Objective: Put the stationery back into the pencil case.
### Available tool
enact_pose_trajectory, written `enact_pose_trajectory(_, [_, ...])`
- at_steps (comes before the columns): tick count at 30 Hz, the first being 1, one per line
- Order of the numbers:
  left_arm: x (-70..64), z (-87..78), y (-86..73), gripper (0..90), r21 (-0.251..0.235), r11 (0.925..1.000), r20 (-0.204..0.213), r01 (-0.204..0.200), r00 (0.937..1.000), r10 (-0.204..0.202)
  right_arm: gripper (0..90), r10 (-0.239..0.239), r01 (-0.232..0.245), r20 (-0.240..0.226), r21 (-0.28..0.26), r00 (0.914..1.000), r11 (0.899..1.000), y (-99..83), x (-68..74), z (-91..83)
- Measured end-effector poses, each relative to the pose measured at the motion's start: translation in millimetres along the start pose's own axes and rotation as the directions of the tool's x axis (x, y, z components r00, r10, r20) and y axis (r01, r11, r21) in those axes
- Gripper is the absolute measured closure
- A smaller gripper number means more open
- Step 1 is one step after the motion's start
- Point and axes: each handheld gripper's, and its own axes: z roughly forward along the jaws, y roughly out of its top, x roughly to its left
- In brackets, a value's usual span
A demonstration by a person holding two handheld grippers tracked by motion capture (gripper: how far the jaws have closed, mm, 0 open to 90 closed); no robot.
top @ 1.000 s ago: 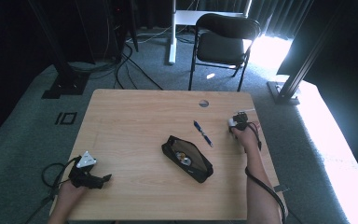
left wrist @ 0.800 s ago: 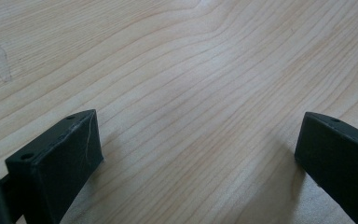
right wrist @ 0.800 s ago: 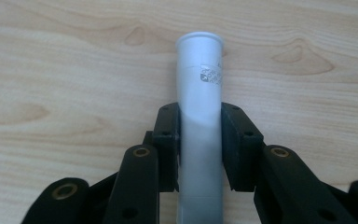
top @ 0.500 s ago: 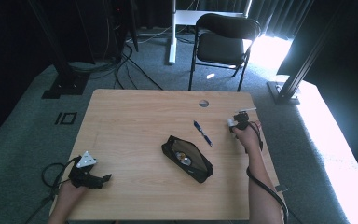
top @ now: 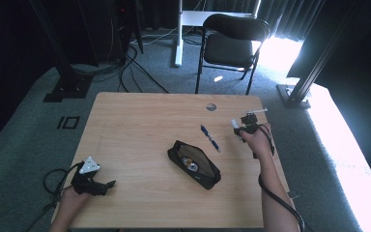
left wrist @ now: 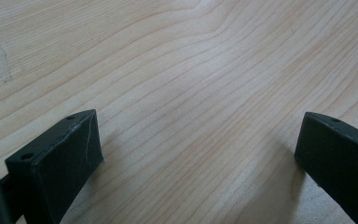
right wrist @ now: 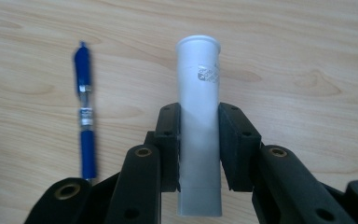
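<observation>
over on the left, the left gripper (top: 107, 185) sits low at the near left corner of the wooden table (top: 140, 125), grey three-cornered plate on top, cable trailing off the edge, the person's left hand (top: 72, 198) wrapped round it. its own camera shows the two black jaws spread wide apart with bare wood grain between them, nothing held. moving toward the middle, a black pencil case (top: 194, 164) lies unzipped and slanted on the table, small bits showing inside that are too small to tell. just beyond it, up and to the right, a blue pen (top: 210, 138) lies flat on the wood, apart from the case. and now the right side: the right gripper (top: 237, 126) is up near the far right part of the table, right hand (top: 257, 140) behind it, and it has a white tube (right wrist: 198, 126) pinched between its pads. the right gripper view makes that plain, jaws pressed against both sides of the tube at its lower half, the tube's rimmed end pointing away from the hand, some grey print near that end, too blurred to read. in that same view the pen lies on the table beside the tube, roughly parallel to it and clear of the jaws. behind the table, a black chair (top: 232, 43) stands on the grey floor.
</observation>
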Motion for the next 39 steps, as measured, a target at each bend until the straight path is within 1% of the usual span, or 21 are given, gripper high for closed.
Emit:
enact_pose_trajectory(1, [0.0, 0.0, 0.0, 0.7, 0.000, 1.0000, 0.000, 0.000, 1.0000, 0.000, 70.2, 0.003, -0.003, -0.010, 0.003, 0.9999, 1.000, 0.1, 2.2, -2.7])
enact_pose_trajectory(2, [0.0, 0.0, 0.0, 0.7, -0.001, 1.0000, 0.000, 0.000, 1.0000, 0.000, 70.2, -0.001, 0.001, -0.017, -0.013, 0.9998, 1.000, 0.0, 4.1, -5.2])
enact_pose_trajectory(6, [0.0, 0.0, 0.0, 0.7, 0.000, 1.0000, 0.000, 0.000, 1.0000, 0.000, 70.2, -0.040, 0.039, -0.040, -0.028, 0.9984, 0.999, -0.8, 12.8, -15.2])
enact_pose_trajectory(10, [0.0, 0.0, 0.0, 0.7, -0.001, 1.0000, 0.000, 0.000, 1.0000, 0.000, 70.2, -0.048, 0.043, -0.081, -0.065, 0.9955, 0.997, -1.7, 22.1, -25.0])
enact_pose_trajectory(11, [0.0, 0.0, 0.0, 0.7, 0.000, 1.0000, 0.000, 0.000, 1.0000, 0.000, 70.2, -0.066, 0.060, -0.088, -0.063, 0.9939, 0.996, -1.5, 25.1, -27.4])
enact_pose_trajectory(15, [0.0, 0.0, 0.0, 0.7, 0.000, 1.0000, 0.000, 0.000, 1.0000, 0.000, 70.3, -0.091, 0.079, -0.120, -0.100, 0.9886, 0.992, -1.1, 39.0, -38.3])
enact_pose_trajectory(16, [0.0, 0.0, 0.0, 0.6, 0.000, 1.0000, 0.000, 0.000, 1.0000, 0.000, 70.2, -0.108, 0.096, -0.126, -0.100, 0.9861, 0.990, -0.9, 43.1, -41.4])
enact_pose_trajectory(18, [0.0, 0.0, 0.0, 0.6, 0.000, 1.0000, 0.000, 0.000, 1.0000, 0.000, 70.2, -0.120, 0.104, -0.148, -0.117, 0.9816, 0.988, -1.1, 51.5, -47.6])
enact_pose_trajectory(23, [0.0, 0.0, 0.0, 0.6, 0.000, 1.0000, 0.000, 0.000, 1.0000, 0.000, 70.2, -0.189, 0.166, -0.174, -0.136, 0.9665, 0.977, -2.1, 72.9, -59.9])
enact_pose_trajectory(24, [0.0, 0.0, 0.0, 0.7, 0.000, 1.0000, 0.000, 0.000, 1.0000, 0.000, 70.2, -0.212, 0.191, -0.175, -0.131, 0.9615, 0.973, -2.4, 77.3, -61.8])
enact_pose_trajectory(26, [0.0, 0.0, 0.0, 0.7, 0.000, 1.0000, 0.000, 0.000, 1.0000, 0.000, 70.2, -0.234, 0.210, -0.182, -0.144, 0.9550, 0.967, -3.7, 85.2, -65.1])
enact_pose_trajectory(27, [0.1, 0.0, 0.0, 0.6, 0.000, 1.0000, -0.001, -0.001, 1.0000, 0.001, 70.2, -0.250, 0.227, -0.189, -0.136, 0.9496, 0.964, -4.0, 88.7, -66.3])
enact_pose_trajectory(28, [0.1, 0.0, 0.0, 0.7, 0.000, 1.0000, 0.000, -0.001, 1.0000, 0.001, 70.2, -0.251, 0.225, -0.192, -0.145, 0.9488, 0.963, -4.5, 92.1, -67.3])
enact_pose_trajectory(29, [0.2, -0.1, 0.0, 0.6, 0.000, 1.0000, 0.001, -0.001, 1.0000, 0.001, 70.3, -0.262, 0.236, -0.195, -0.144, 0.9452, 0.961, -4.8, 95.2, -68.0])
enact_pose_trajectory(30, [0.2, -0.1, 0.0, 0.6, 0.000, 1.0000, 0.001, -0.001, 1.0000, 0.001, 70.3, -0.262, 0.236, -0.195, -0.144, 0.9452, 0.961, -4.8, 95.2, -68.0])
enact_pose_trajectory(31, [0.2, -0.1, 0.0, 0.6, 0.000, 1.0000, 0.001, -0.002, 1.0000, 0.002, 70.2, -0.267, 0.242, -0.208, -0.136, 0.9411, 0.961, -5.4, 98.6, -68.5])
enact_pose_trajectory(32, [0.2, -0.1, 0.0, 0.6, 0.000, 1.0000, 0.001, -0.002, 1.0000, 0.002, 70.2, -0.266, 0.238, -0.220, -0.146, 0.9386, 0.960, -6.3, 102.0, -68.9])
enact_pose_trajectory(33, [0.2, -0.1, 0.0, 0.7, 0.000, 1.0000, 0.001, -0.001, 1.0000, 0.001, 70.2, -0.283, 0.257, -0.225, -0.138, 0.9325, 0.957, -7.1, 106.0, -68.9])
enact_pose_trajectory(35, [0.1, 0.0, 0.0, 0.7, -0.001, 1.0000, 0.000, 0.000, 1.0000, 0.000, 70.3, -0.296, 0.268, -0.236, -0.144, 0.9256, 0.953, -9.5, 114.5, -68.8])
enact_pose_trajectory(36, [0.2, 0.0, 0.0, 0.7, 0.000, 1.0000, 0.000, -0.001, 1.0000, 0.001, 70.2, -0.312, 0.286, -0.239, -0.136, 0.9198, 0.949, -10.8, 119.1, -68.7])
enact_pose_trajectory(39, [0.3, -0.1, 0.0, 0.7, 0.000, 1.0000, 0.000, -0.003, 1.0000, 0.003, 70.3, -0.329, 0.299, -0.273, -0.146, 0.9041, 0.943, -14.8, 131.5, -68.4])
